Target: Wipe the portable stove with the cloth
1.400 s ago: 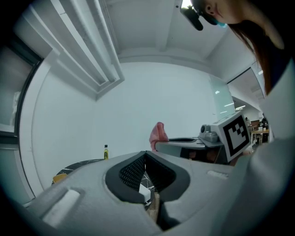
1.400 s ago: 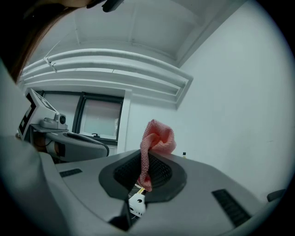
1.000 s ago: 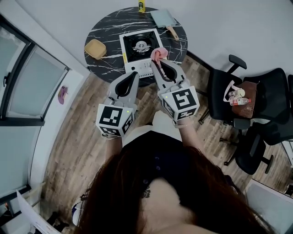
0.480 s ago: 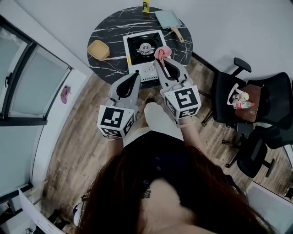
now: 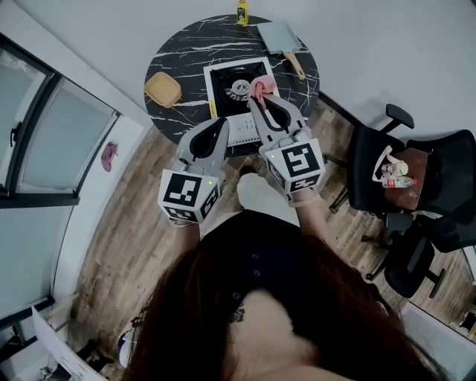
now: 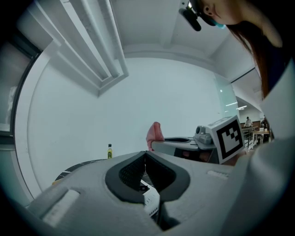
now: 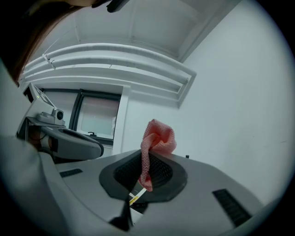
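The portable stove (image 5: 232, 83), black on top with a white front panel, sits in the middle of a round black marble table (image 5: 186, 56). My right gripper (image 5: 258, 101) is shut on a pink cloth (image 5: 260, 87), which hangs bunched over the stove's right side. In the right gripper view the cloth (image 7: 155, 140) sticks up from between the closed jaws (image 7: 143, 157). My left gripper (image 5: 222, 122) is shut with nothing in it, held at the table's near edge in front of the stove. In the left gripper view its jaws (image 6: 145, 155) meet, with the cloth (image 6: 155, 134) beyond.
A yellow sponge-like block (image 5: 163, 89) lies left of the stove. A yellow bottle (image 5: 242, 11) and a teal board with a wooden handle (image 5: 280, 37) sit at the table's far side. Black office chairs (image 5: 379, 175) stand to the right on the wooden floor.
Both grippers and the head camera have moved nearer the table. The cloth in the right gripper now hangs over the stove's right side instead of near its front corner.
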`<state>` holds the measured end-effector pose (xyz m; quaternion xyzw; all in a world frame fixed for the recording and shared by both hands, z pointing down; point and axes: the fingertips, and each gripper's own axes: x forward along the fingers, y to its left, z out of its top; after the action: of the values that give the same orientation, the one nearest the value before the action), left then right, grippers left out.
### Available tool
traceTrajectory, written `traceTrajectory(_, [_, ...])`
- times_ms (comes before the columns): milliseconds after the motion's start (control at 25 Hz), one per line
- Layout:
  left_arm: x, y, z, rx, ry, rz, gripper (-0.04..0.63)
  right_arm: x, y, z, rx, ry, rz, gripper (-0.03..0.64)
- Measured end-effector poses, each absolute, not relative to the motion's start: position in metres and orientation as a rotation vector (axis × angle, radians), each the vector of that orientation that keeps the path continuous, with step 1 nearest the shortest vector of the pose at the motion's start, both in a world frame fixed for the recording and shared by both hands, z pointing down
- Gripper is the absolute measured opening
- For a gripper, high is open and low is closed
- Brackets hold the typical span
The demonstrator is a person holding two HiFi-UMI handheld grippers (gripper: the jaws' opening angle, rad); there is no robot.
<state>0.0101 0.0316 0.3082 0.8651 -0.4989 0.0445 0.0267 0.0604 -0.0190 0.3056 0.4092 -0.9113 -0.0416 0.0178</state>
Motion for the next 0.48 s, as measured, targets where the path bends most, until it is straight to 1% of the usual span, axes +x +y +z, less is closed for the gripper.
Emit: traceTrajectory(480, [0.009,-0.020,0.312,2.654,-1.544,0.157,0.012,0.054,-0.074,0.317,1.186,-2.815,-0.127,0.023])
